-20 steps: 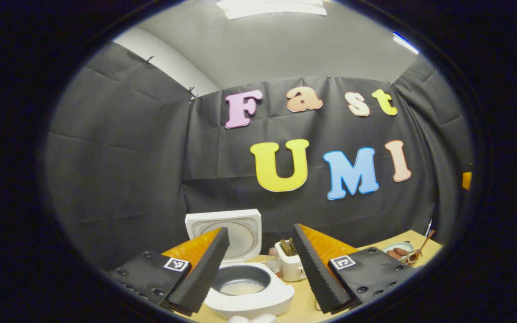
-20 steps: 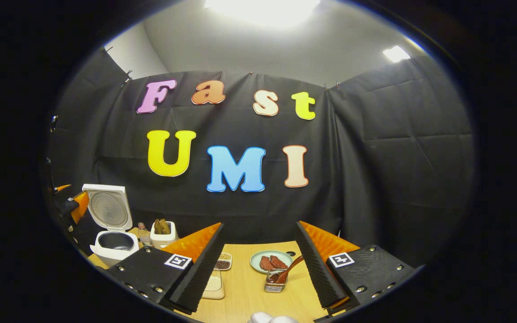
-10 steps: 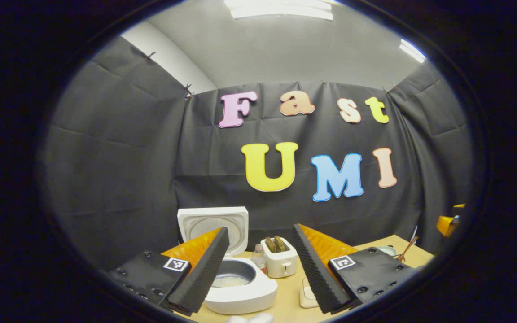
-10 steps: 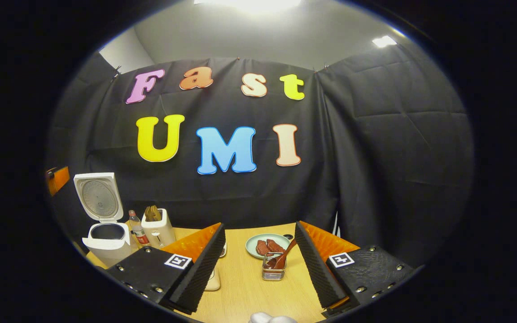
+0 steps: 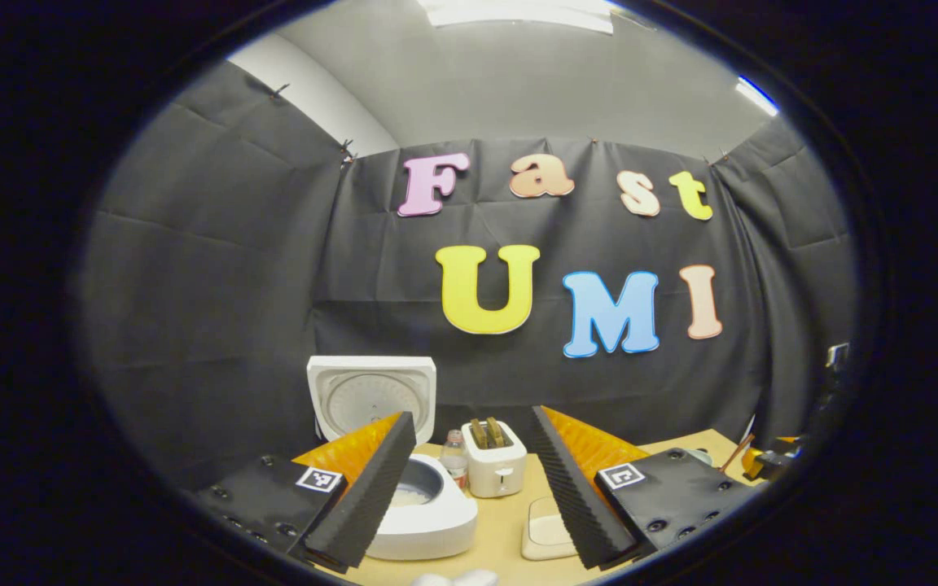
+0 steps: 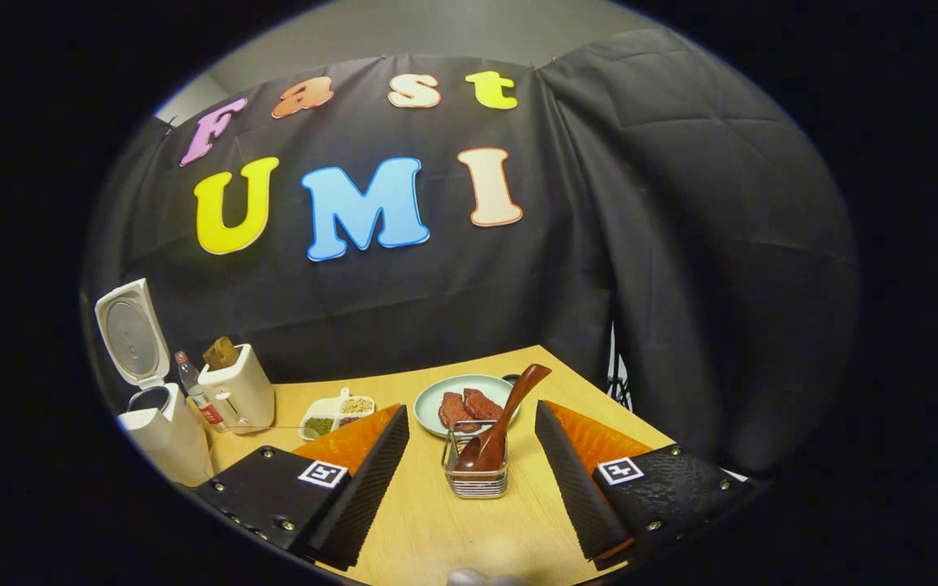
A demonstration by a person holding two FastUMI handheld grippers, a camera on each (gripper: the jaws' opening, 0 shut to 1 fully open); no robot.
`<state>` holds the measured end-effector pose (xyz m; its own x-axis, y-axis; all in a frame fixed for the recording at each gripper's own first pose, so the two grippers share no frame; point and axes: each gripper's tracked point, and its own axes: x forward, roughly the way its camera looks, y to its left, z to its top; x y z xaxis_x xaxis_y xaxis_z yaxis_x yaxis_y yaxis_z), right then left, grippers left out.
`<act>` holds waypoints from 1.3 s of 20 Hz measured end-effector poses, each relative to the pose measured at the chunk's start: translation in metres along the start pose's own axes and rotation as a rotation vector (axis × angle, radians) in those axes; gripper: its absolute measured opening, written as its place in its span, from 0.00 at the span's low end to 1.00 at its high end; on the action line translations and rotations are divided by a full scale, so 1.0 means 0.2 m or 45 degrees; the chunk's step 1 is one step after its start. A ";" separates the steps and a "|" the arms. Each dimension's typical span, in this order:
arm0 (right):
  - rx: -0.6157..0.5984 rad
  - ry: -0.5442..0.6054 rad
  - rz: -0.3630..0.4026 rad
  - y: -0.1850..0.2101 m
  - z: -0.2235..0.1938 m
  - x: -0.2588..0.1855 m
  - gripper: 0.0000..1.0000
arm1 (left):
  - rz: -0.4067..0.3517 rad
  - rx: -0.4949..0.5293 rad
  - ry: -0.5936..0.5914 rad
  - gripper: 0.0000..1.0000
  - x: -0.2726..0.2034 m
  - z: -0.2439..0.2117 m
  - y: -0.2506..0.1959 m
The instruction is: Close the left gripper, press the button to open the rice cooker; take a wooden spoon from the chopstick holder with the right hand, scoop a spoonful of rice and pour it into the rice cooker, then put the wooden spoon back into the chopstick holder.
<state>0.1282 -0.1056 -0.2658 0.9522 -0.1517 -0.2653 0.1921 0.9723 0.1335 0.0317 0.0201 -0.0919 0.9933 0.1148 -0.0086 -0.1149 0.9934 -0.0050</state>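
Spoon (image 6: 495, 427) between hand-held gripper (image 6: 473, 476) fingers.

White rice cooker (image 5: 424, 513) at 7 o'clock, lid up, rice inside. Wooden spoon (image 6: 501, 423) leaning, bowl-down, in wire chopstick holder (image 6: 475, 476), centre.

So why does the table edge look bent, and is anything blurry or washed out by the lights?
Left gripper view: the fisheye lens bows the wall seams and table; ceiling lights glare bright white at the top; the rice cooker looks sharp. Right gripper view: the same curving, dimmer and evenly lit, with the wooden spoon and chopstick holder crisp.
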 end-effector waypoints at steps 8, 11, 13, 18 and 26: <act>0.052 0.122 -0.007 -0.16 -0.27 0.67 0.97 | 0.084 0.048 0.025 0.98 0.12 -0.10 -0.15; 0.083 0.152 0.004 -0.18 -0.32 0.80 0.98 | 0.117 0.061 0.031 0.98 0.14 -0.13 -0.18; 0.098 0.155 0.006 -0.19 -0.33 0.85 0.94 | 0.139 0.067 0.040 0.98 0.14 -0.14 -0.19; 0.122 0.158 0.018 -0.20 -0.30 0.90 0.81 | 0.160 0.081 0.067 0.99 0.16 -0.17 -0.19; 0.245 0.183 0.081 -0.16 -0.24 0.93 0.23 | 0.124 0.086 0.064 0.99 0.19 -0.16 -0.22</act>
<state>0.2870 -0.1564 -0.3649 0.9229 -0.0515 -0.3816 0.1879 0.9252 0.3297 0.0748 -0.0196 -0.1238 0.9757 0.2117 -0.0562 -0.2080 0.9759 0.0658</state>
